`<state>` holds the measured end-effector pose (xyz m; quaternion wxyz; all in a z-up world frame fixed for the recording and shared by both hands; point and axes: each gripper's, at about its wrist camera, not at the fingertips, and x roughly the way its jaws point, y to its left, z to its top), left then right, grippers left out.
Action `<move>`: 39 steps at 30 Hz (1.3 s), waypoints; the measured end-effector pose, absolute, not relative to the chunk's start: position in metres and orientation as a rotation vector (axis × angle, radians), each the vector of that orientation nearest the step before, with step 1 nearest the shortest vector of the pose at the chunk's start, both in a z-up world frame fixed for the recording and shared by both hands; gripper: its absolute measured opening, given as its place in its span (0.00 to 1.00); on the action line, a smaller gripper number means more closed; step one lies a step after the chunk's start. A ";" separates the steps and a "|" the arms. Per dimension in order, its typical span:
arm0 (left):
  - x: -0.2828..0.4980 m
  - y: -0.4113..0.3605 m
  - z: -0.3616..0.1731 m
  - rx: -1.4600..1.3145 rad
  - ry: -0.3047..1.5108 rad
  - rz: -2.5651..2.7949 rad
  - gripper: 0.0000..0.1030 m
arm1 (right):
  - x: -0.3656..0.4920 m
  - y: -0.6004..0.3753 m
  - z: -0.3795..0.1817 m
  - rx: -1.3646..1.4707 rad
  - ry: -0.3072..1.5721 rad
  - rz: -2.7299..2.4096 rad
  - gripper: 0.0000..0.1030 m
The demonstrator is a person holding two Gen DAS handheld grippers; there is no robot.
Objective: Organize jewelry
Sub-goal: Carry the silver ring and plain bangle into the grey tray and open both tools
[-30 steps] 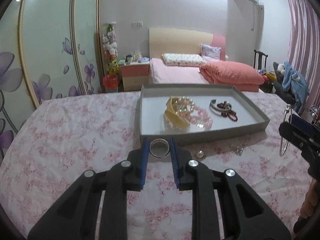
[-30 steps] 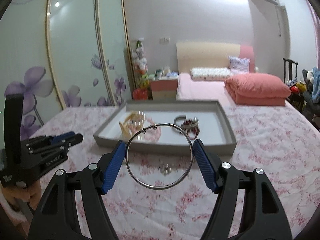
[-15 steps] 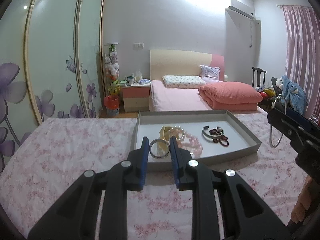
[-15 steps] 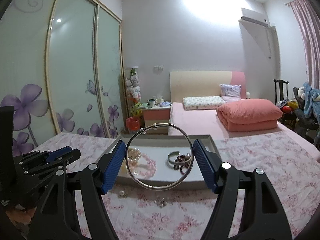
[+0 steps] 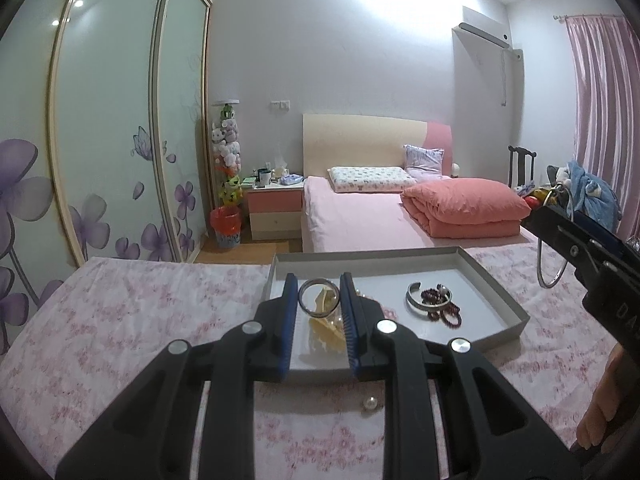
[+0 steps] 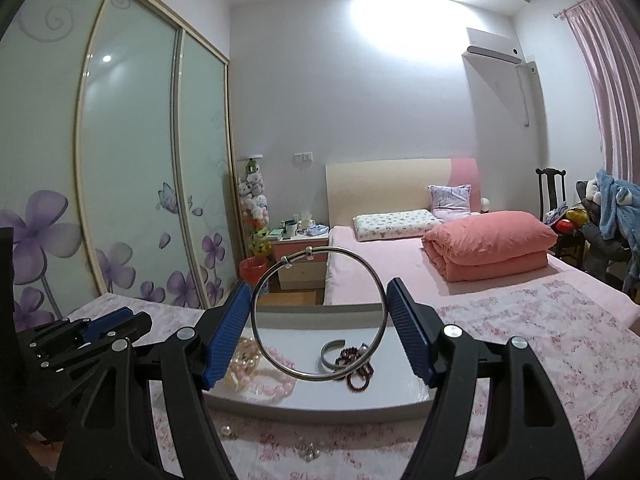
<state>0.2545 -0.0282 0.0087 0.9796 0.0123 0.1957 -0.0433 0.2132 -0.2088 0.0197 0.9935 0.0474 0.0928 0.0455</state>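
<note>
While both my claws hang above the near edge of the table [image 5: 132, 312], each has a ring in it. My left claw [image 5: 319, 300] is nearly closed, its blue pads [image 5: 289, 320] pinching a small band [image 5: 319, 300] upright between them, over the near left part of the tray [image 5: 500, 300]. My right claw [image 6: 319, 312] stands much wider, its pads [image 6: 408, 328] pressing on both sides of a large thin bangle [image 6: 319, 312], which stands upright with its two small knots at the top. From the left camera the bangle shows at the right, held clear of the table beyond the tray's right edge.

The tray is a shallow grey box lying on the flowered cloth [image 6: 560, 340], towards the table's far edge. Inside it, near the left side, lie a yellowish piece [image 5: 326, 330] and pink beads [image 6: 276, 376], with pale pearls [image 6: 242, 356] just beside them. Towards the right side lie a silver cuff [image 5: 420, 300] and dark red beads [image 5: 446, 310], touching each other.

On the cloth just before the tray's near edge sits a loose pearl [image 5: 370, 403], and near it, seen from the right camera, a small silvery piece [image 6: 306, 450] too blurred for me to name.

Beyond the table are the bed [image 5: 360, 208] and wardrobe [image 5: 100, 140]
</note>
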 end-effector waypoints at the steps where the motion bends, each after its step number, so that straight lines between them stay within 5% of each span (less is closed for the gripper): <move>1: 0.256 -0.029 0.009 0.027 0.392 -0.087 0.21 | 0.216 -0.209 0.019 0.095 0.185 0.090 0.68; 23: 0.316 -0.048 -0.002 0.022 0.412 -0.088 0.21 | 0.276 -0.205 0.005 0.094 0.243 0.067 0.68; 39: 0.374 -0.050 -0.040 0.026 0.548 -0.122 0.21 | 0.350 -0.204 -0.047 0.128 0.544 0.087 0.68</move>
